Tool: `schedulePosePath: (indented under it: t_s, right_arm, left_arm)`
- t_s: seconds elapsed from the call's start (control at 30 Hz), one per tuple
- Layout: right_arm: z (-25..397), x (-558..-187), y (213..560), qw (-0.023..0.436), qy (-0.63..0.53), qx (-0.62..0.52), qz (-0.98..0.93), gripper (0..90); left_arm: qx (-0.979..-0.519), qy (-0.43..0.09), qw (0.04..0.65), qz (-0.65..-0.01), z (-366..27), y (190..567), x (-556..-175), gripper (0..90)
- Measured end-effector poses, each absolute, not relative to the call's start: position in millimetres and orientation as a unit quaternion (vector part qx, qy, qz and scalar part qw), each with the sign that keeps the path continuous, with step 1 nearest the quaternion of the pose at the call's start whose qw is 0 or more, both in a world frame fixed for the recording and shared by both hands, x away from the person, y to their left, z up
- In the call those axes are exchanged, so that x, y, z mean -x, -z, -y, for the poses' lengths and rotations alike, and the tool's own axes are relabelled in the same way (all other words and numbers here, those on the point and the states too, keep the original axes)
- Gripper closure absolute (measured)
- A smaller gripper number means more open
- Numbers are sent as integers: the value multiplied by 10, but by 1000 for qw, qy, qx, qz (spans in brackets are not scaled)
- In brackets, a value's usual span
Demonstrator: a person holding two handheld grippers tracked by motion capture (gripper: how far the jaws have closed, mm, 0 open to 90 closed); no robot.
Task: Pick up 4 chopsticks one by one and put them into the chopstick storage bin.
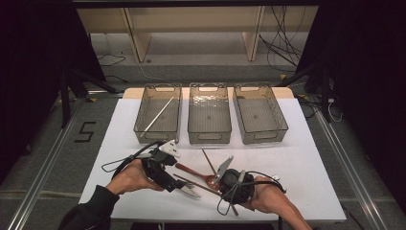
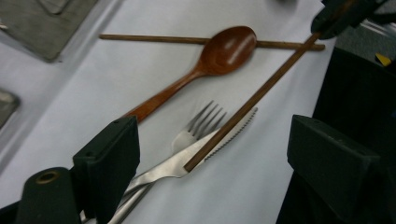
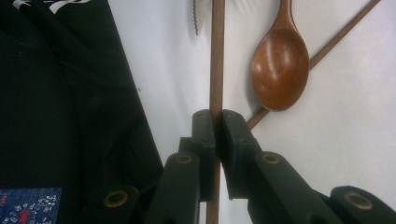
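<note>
Two of my right gripper's (image 3: 215,122) jaws clamp a wooden chopstick (image 3: 216,56) near one end; its far end rests across the knife (image 2: 205,149) and fork (image 2: 198,126). My left gripper (image 2: 212,154) hangs wide open over that steel pair. Beyond lie the wooden spoon (image 2: 219,51) and second chopstick (image 2: 154,39) on the white table (image 1: 297,163).

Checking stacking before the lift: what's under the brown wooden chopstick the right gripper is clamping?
Its far end lies across the serrated steel knife beside the steel fork. The chopstick hides the crossing point.
</note>
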State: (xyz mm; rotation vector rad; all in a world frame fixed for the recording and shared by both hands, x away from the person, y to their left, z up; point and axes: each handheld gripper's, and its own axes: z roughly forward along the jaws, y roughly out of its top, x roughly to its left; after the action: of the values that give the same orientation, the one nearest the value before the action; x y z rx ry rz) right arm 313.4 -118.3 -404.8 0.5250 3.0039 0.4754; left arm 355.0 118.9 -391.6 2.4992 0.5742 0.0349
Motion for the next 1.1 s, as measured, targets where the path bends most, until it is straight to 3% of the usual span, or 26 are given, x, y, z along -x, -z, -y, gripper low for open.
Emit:
schedulePosePath:
  t_s: [0.23,0.63,1.1]
  right_arm:
    - [1151,-3105,4052,28,-147,-148,-978,851]
    - [1123,-3078,4064,22,-148,-134,-980,851]
    - [1101,-3058,4082,21,-144,-118,-982,851]
  left_arm:
    - [-952,9,253,-172,-1054,4011,-3533,245]
    - [-967,48,215,-130,-913,4108,-3536,492]
    - [-971,67,206,-99,-845,4127,-3512,698]
